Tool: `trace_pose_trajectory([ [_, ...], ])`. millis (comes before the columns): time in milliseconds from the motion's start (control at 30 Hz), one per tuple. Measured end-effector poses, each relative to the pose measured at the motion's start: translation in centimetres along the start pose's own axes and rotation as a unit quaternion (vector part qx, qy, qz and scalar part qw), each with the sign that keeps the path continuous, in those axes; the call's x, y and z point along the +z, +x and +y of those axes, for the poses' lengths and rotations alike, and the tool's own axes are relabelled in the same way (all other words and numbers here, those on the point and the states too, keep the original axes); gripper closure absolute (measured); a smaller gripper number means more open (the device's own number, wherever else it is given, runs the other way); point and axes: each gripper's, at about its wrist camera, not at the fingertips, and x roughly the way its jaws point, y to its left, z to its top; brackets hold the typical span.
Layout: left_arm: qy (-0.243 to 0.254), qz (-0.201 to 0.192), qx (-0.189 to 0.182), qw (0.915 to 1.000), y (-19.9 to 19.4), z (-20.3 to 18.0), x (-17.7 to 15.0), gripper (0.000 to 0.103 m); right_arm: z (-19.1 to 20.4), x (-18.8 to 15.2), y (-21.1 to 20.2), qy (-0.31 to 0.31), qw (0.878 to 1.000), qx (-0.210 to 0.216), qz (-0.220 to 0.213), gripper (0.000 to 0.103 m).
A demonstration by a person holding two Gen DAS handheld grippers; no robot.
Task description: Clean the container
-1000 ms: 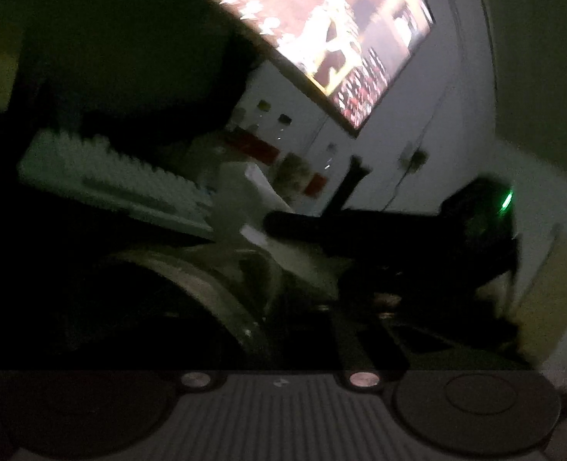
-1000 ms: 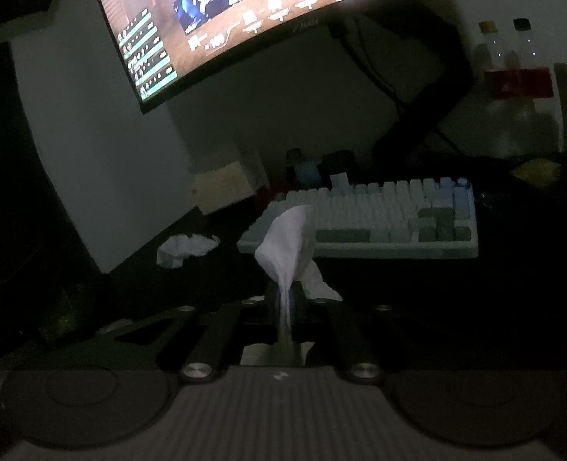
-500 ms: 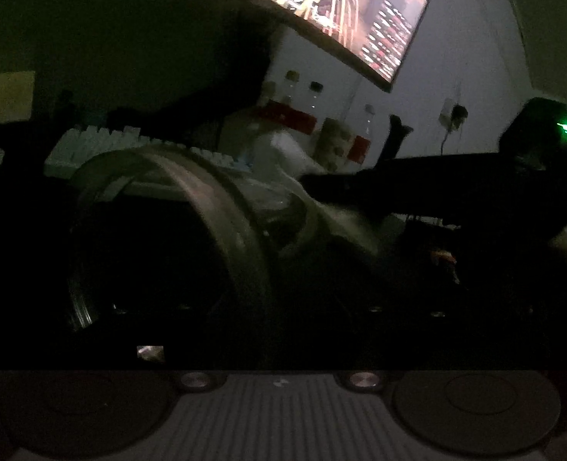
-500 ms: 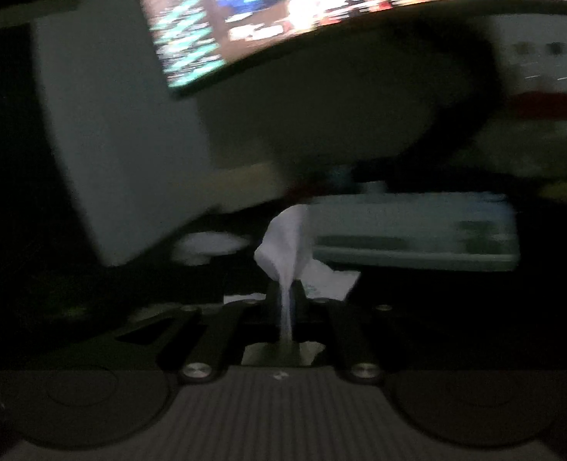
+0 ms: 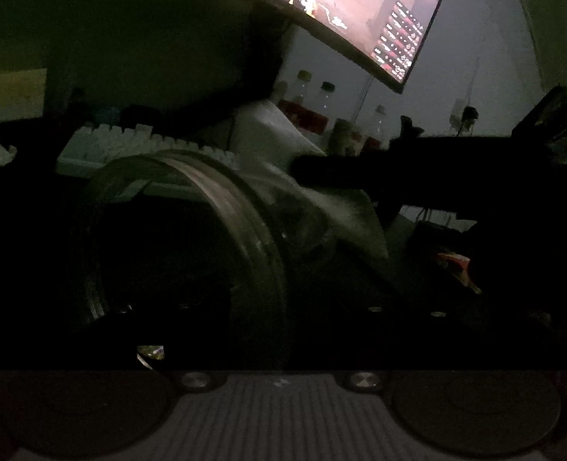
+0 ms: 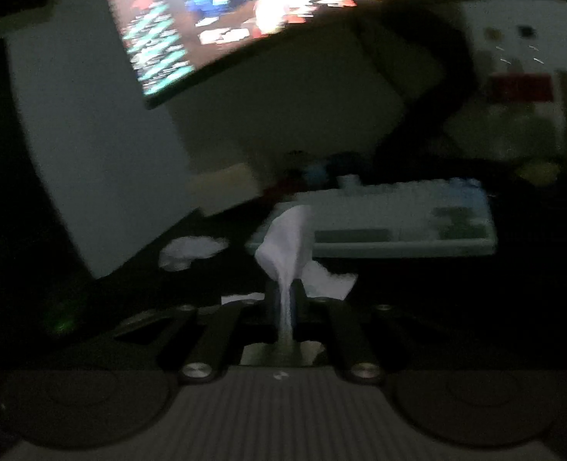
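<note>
A clear round container (image 5: 221,230) is filling the near left of the left view, blocking passage there. The right gripper (image 5: 360,176) and its white tissue (image 5: 279,142) are crossing just beside it. A keyboard (image 6: 391,226) is lying along the counter's far part, bottles (image 5: 314,96) standing behind it. A crumpled tissue (image 6: 189,251) is sitting toward the left; the dark counter (image 6: 475,288) before the keyboard is lying open

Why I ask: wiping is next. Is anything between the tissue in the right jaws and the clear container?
Nothing visible does. The tissue pinched by the right gripper lies right beside the container's wall, with no object between; dimness hides whether they touch.
</note>
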Motion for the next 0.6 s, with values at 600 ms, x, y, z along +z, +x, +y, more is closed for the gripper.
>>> trace_pose_trajectory([
  [600,-0.012,-0.006,-0.002,0.9999,-0.1,0.2,0.0,0.048,2.4,-0.1,-1.0,-0.046,0.999,0.016,0.017,0.091],
])
